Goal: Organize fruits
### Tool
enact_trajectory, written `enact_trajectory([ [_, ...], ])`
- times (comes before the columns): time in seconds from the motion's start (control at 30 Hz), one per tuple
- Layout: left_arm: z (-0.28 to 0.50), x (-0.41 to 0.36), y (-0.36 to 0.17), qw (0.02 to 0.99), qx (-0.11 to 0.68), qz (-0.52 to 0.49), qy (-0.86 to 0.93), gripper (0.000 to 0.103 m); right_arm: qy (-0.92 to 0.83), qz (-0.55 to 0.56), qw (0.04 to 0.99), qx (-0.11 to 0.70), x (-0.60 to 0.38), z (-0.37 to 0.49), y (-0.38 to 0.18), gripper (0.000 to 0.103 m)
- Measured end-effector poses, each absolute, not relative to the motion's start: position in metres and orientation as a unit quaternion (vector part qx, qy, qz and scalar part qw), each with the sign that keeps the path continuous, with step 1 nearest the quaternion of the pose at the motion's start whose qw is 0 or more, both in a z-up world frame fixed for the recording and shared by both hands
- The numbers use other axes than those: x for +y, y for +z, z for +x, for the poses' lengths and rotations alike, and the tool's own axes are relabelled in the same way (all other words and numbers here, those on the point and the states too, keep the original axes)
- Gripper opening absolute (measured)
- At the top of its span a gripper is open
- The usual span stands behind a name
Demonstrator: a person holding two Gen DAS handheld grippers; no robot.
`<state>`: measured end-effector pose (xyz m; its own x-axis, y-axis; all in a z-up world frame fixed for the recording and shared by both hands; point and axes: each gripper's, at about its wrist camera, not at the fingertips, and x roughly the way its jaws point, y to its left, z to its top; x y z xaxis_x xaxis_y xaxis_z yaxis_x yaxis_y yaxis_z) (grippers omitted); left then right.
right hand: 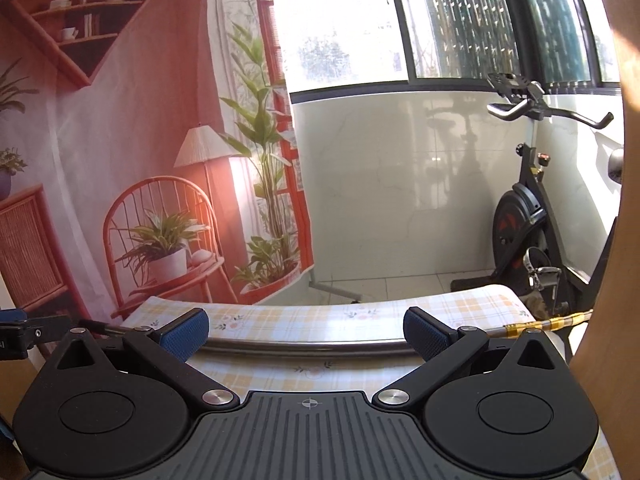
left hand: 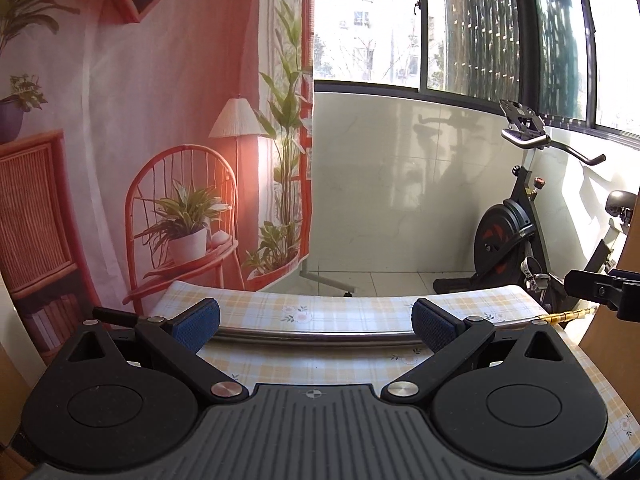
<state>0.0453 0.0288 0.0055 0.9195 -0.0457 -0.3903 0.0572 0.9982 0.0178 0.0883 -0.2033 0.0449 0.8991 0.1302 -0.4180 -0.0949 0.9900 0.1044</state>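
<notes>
While both jaws stand wide apart and empty, left hand-held gripper (left hand: 316, 326) and right hand-held gripper (right hand: 306, 330) hover over the checked worktop (left hand: 320, 312). No fruit visible, so its handling and grasp point cannot be judged.

My table (left hand: 320, 312) wears a yellow checked cloth (right hand: 280, 376) with small flowers. A thin metal bar (left hand: 316, 336) lies across it, its gold-banded end (right hand: 552, 325) past the right edge.
</notes>
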Motion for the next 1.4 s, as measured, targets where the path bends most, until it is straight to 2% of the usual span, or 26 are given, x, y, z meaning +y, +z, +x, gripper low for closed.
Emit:
enact_trajectory([
  [0.33, 0.025, 0.003, 0.021, 0.985, 0.165, 0.010, -0.054, 0.103, 0.049, 0.019, 0.981, 0.189, -0.198, 0.072, 0.084, 0.103],
  [1.4, 0.022, 0.012, 0.023, 0.986, 0.153, 0.007, -0.058, 0.103, 0.046, 0.025, 0.980, 0.194, -0.194, 0.066, 0.088, 0.103],
])
